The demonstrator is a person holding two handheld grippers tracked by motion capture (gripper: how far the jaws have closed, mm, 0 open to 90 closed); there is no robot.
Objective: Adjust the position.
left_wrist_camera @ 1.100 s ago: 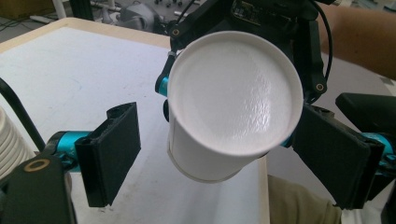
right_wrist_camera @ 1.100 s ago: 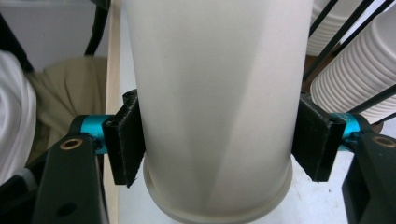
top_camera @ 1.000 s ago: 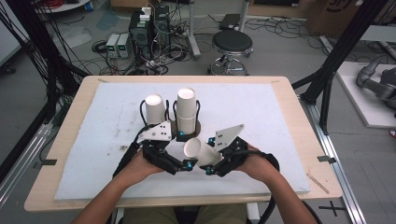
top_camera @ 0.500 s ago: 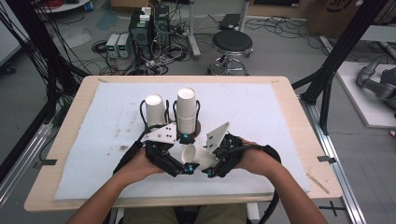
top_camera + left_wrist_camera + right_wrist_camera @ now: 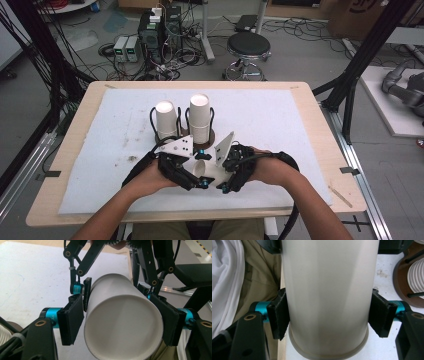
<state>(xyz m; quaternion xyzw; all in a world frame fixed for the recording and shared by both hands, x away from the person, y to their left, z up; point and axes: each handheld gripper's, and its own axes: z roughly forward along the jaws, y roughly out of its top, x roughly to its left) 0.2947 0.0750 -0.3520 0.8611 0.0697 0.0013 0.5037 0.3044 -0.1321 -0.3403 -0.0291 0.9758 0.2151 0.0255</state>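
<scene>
The left gripper (image 5: 200,172) has just been closing, and its fingers (image 5: 72,322) are now pressing on both sides of a white paper cup (image 5: 122,320), narrowed to the cup's width near its flat closed end. The right gripper (image 5: 225,175) is clamping the same cup near its rolled rim, its fingers (image 5: 278,315) sitting tight against the wall. The cup is lying on its side between the two grippers, just in front of a dark round cup holder (image 5: 207,137) that is carrying two stacks of paper cups (image 5: 199,117). The holder is standing on a white mat (image 5: 280,125) covering the bench (image 5: 310,107).
</scene>
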